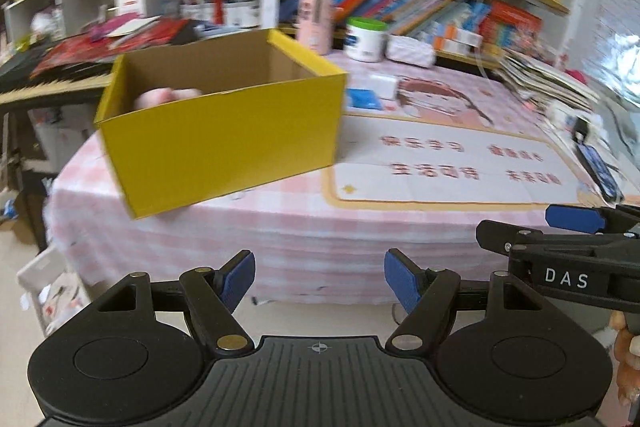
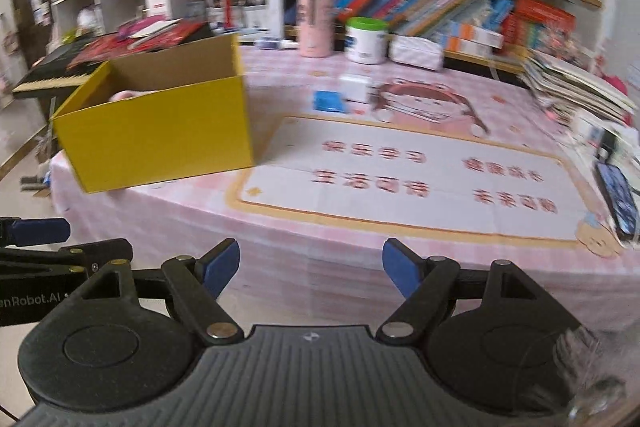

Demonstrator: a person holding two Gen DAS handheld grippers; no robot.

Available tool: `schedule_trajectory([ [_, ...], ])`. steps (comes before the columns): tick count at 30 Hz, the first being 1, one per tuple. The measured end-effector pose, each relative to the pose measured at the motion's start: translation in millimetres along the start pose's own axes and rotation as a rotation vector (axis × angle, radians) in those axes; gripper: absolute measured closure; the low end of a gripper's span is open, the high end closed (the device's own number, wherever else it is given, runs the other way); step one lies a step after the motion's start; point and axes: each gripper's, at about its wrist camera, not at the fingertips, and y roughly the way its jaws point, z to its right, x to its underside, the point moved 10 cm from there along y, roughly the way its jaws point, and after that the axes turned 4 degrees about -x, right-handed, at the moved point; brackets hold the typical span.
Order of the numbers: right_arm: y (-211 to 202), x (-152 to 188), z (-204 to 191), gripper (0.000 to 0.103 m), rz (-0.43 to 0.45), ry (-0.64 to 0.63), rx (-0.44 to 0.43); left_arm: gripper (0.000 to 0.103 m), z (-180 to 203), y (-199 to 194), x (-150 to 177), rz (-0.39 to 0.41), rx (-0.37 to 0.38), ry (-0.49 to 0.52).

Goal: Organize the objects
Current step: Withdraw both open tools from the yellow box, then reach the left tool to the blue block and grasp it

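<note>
Evidently both the left gripper (image 1: 319, 277) and right gripper (image 2: 311, 267) stood wide and empty, short of the counter (image 2: 320, 239), the open yellow box (image 2: 160, 143) ahead-left ready to receive items.

A soft pink thing (image 1: 166, 97) lies mostly hidden behind the yellow cardboard box's (image 1: 224, 143) front wall; motion blur smears the bookshelf spines (image 2: 400, 3) beyond reading.

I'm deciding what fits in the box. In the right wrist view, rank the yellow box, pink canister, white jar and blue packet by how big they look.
1. yellow box, though it is also nearest.
2. pink canister.
3. white jar, close behind the canister.
4. blue packet.
</note>
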Motion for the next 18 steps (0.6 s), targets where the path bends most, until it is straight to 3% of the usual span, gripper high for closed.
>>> schedule_trajectory([
  [9,-1,-2,47,0.025,0.007,0.065,0.082,0.030,37,22,-19,0.001,0.068,0.059],
  [18,29,-25,69,0.025,-0.006,0.056,0.063,0.030,51,54,-45,0.000,0.047,0.052],
])
